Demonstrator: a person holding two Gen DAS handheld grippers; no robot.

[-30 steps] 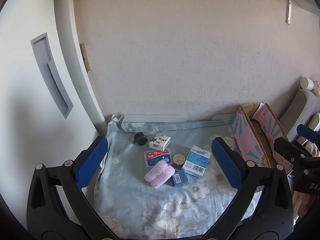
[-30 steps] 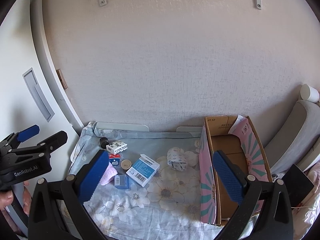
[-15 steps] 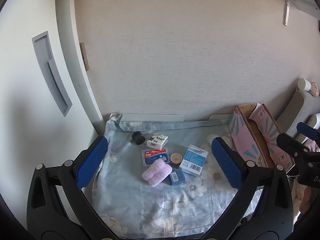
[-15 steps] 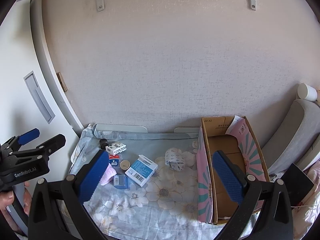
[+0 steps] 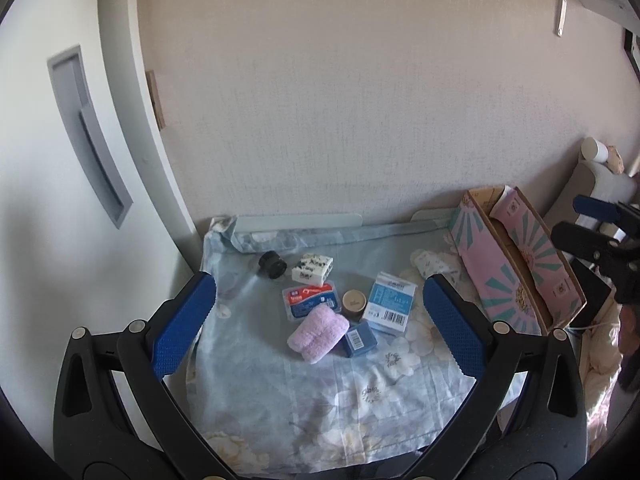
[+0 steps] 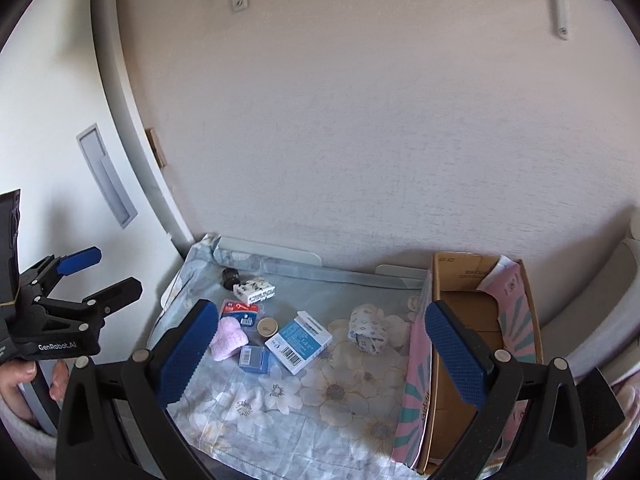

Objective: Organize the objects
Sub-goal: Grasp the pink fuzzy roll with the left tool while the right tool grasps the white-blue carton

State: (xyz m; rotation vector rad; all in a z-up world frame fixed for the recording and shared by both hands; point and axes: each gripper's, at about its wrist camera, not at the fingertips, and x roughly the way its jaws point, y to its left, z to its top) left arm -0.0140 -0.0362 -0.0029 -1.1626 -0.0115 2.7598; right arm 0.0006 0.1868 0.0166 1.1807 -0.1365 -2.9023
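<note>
Small items lie clustered on a floral blue cloth point(image 5: 280, 392) point(image 6: 320, 412): a pink rolled towel point(image 5: 318, 333) point(image 6: 229, 339), a blue-and-white carton point(image 5: 392, 308) point(image 6: 299, 341), a small blue box point(image 5: 360, 339) point(image 6: 254, 359), a round tan lid point(image 5: 353, 300) point(image 6: 267, 326), a red-and-blue packet point(image 5: 310, 300) point(image 6: 240, 312), a white patterned box point(image 5: 312, 268) point(image 6: 255, 289), a black cap point(image 5: 272, 265) point(image 6: 231, 277) and a patterned cloth bundle point(image 5: 434, 263) point(image 6: 368, 332). My left gripper point(image 5: 318, 328) and right gripper point(image 6: 320, 356) both hover open and empty, well above the items.
An open cardboard box point(image 5: 520, 264) point(image 6: 468, 344) with pink and teal sides stands at the cloth's right edge, empty inside. A wall rises directly behind. A white cabinet door point(image 5: 60, 160) is at left. A grey cushion point(image 5: 596, 184) lies at far right.
Both grippers have drawn back and up slightly, so the cloth and items look smaller and lower. The jaws stay open. Nothing on the cloth has moved.
</note>
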